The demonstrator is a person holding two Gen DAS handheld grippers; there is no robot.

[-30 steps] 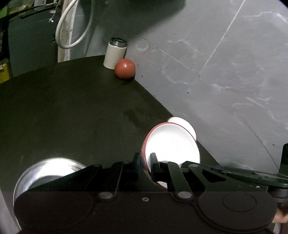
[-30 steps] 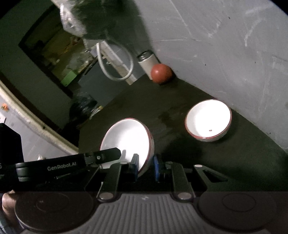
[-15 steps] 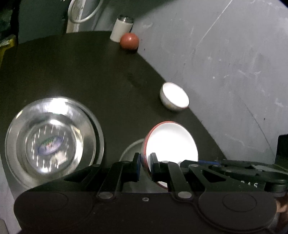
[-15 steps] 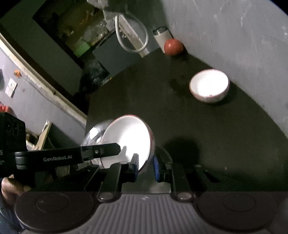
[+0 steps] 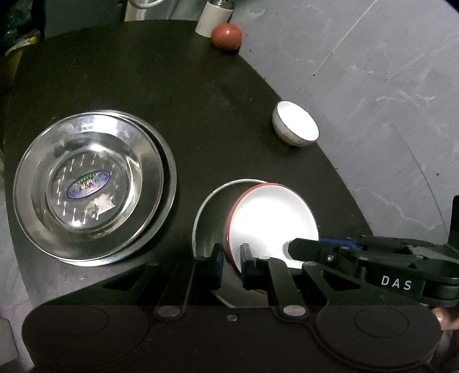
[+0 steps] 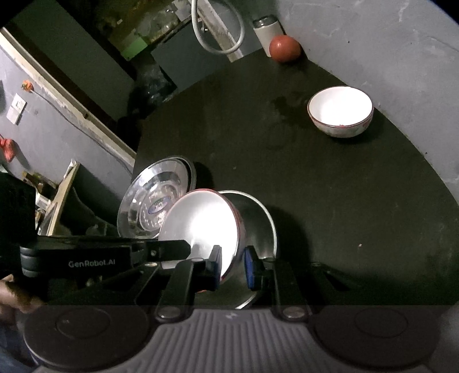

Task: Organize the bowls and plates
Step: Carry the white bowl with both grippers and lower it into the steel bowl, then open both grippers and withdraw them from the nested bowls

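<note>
Steel plates (image 5: pixel 94 186): stacked on the left of the dark table (image 5: pixel 143 71), the upper one bearing an oval sticker; in the right wrist view they show behind and left of the held bowl.
Steel bowl (image 5: pixel 209 212): right of the plates, near edge of the table, directly under the held bowl.
Left gripper (image 5: pixel 231 265): clamped narrow on the left rim of the red-rimmed bowl (image 5: pixel 269 218), one pad outside the wall, one inside.
Red-rimmed bowl: tilted, white inside facing up and right, partly within the steel bowl's rim; whether it touches the steel I cannot tell.
Right gripper (image 6: pixel 232 265): clamped narrow on the opposite rim of the same bowl, pads either side of the wall; in the left wrist view its arm comes in from the right.
Second white bowl (image 6: pixel 340 112): upright, far right of the table, well apart from both grippers, near the grey wall (image 5: pixel 373 86).
Red ball (image 5: pixel 226 36): far edge of the table, beside a white canister (image 5: pixel 210 20).
</note>
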